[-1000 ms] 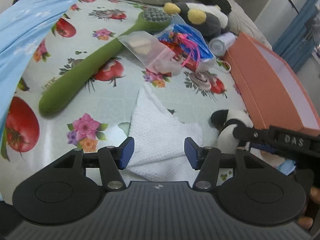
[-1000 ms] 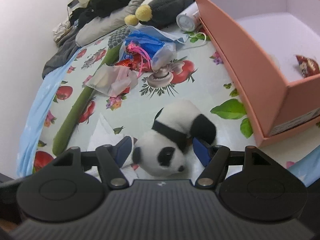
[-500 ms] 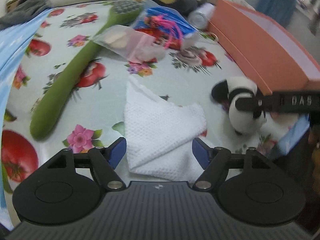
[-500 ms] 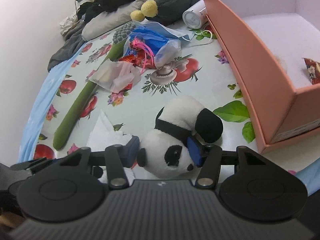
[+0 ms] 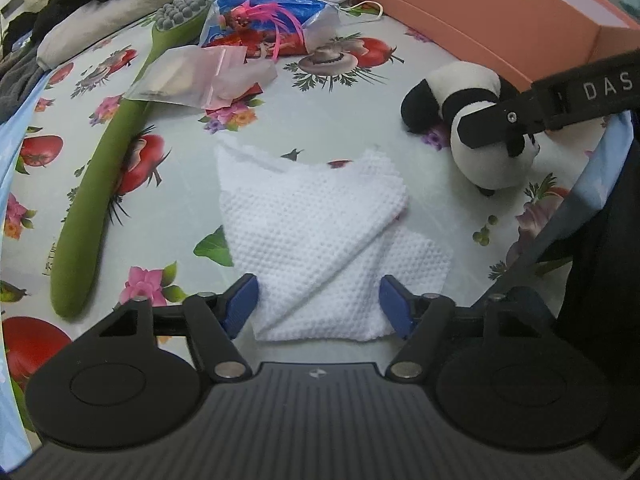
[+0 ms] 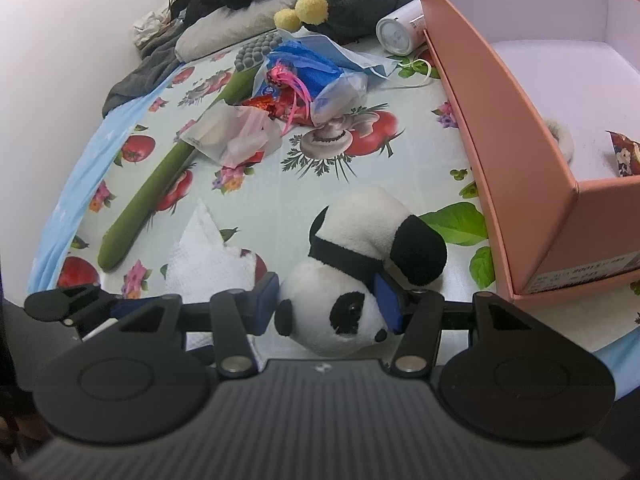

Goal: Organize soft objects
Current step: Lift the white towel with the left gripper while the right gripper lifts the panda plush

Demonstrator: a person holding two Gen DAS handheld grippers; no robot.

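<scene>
Both wrist views close, angled down; share panda (image 5: 476, 128), cloth (image 6: 208, 260).

We see a tablecloth (image 5: 180, 184) of pale mint, printed with red tomatoes, pink flowers, grey-brown mushrooms and green leaves; a sky-blue cloth (image 6: 80, 172) borders it at nine o'clock. At the centre lies a white waffle-textured towel (image 5: 312, 232). At ten o'clock from it runs an olive-green brush (image 5: 100, 184) with a grey nubbed head. At two o'clock sits a black-and-white plush panda (image 5: 476, 128). At twelve o'clock we note a blue plastic bag (image 5: 280, 8) with hot-pink ribbon, and a translucent pinkish pouch (image 5: 208, 76). The box (image 6: 500, 128) is salmon outside, white inside. Our gripper pads (image 5: 240, 304) are dark blue.
</scene>
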